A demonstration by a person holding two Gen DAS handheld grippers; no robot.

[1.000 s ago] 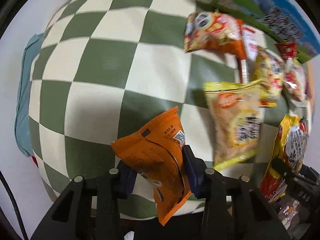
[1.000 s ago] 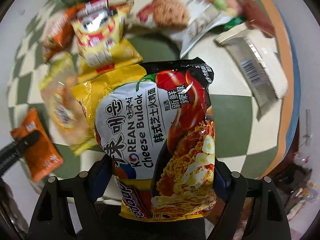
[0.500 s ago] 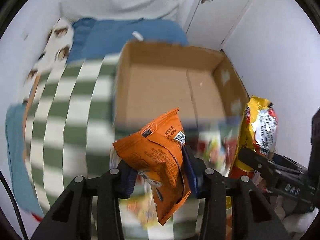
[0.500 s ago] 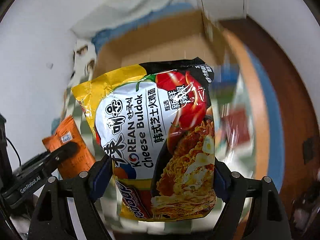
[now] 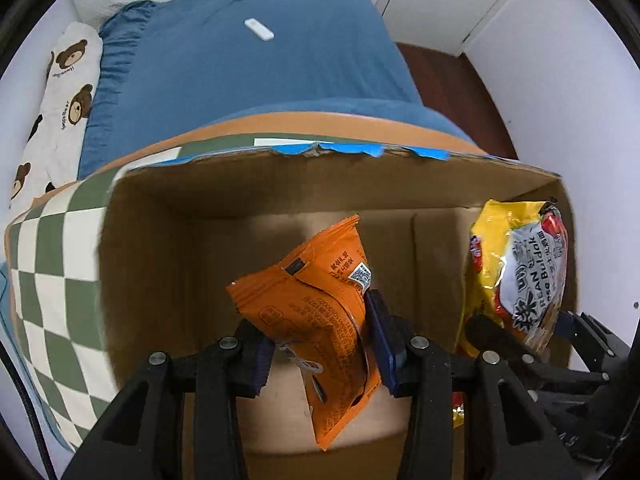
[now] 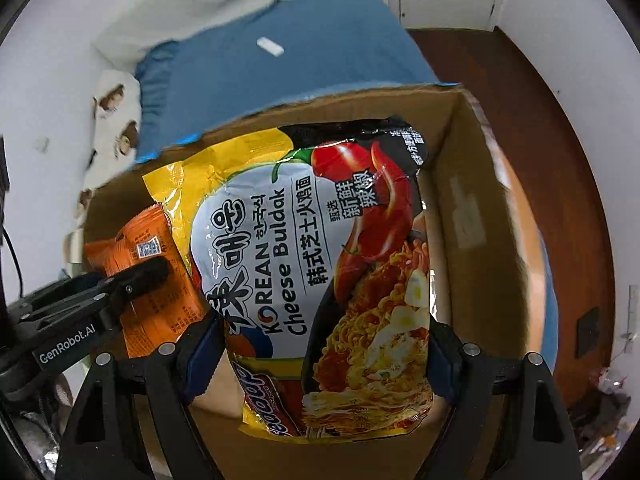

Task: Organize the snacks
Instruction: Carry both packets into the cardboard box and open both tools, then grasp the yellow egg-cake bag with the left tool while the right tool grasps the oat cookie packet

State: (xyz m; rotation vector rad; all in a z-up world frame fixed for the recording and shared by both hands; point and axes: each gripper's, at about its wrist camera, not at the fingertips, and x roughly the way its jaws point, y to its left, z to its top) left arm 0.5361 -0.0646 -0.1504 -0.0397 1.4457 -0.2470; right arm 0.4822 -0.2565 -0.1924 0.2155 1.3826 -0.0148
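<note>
My left gripper (image 5: 320, 354) is shut on an orange snack packet (image 5: 316, 312) and holds it over the open cardboard box (image 5: 168, 248). My right gripper (image 6: 320, 364) is shut on a yellow Cheese Buldak noodle packet (image 6: 320, 264) and holds it over the same box (image 6: 472, 220), at its right side. The noodle packet (image 5: 520, 276) and right gripper show at the right in the left wrist view. The orange packet (image 6: 148, 276) and left gripper show at the left in the right wrist view. The box floor that I can see is bare.
The box stands on a green and cream checked cloth (image 5: 52, 280). Behind it is a blue blanket (image 5: 248, 60) with a small white object (image 5: 259, 35) and a bear-print pillow (image 5: 60, 104). White walls and dark wood floor (image 6: 560, 160) lie to the right.
Both grippers have swung from the snack pile on the checked cloth up to the cardboard box and now hold their packets over its inside. Both grips are unchanged.
</note>
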